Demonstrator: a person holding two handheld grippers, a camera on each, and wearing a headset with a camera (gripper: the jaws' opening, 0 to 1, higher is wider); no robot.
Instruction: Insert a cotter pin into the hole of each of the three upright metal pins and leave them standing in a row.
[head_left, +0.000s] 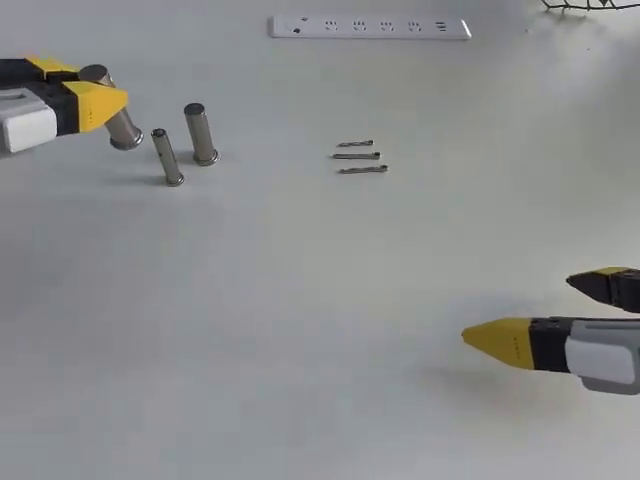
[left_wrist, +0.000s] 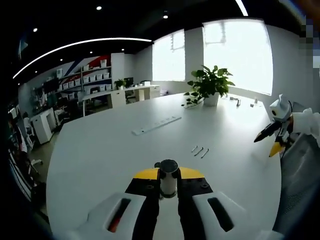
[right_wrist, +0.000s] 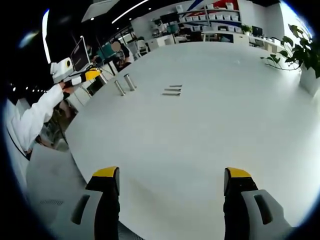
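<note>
grey flat-headed metal pin, in left gripper

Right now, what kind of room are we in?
Probably an office or workroom: there is a big white table with a long white power strip on it, wall shelves of white boxes, and a leafy green potted plant.

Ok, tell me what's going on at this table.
A person is working with two hand-held grippers. The left hand-held gripper is shut on one metal pin, held tilted at the left end of the group. The other two pins stand upright on the table beside it. Three cotter pins lie side by side farther right, none inserted yet. The right hand-held gripper is open and empty, off to the near right.
</note>
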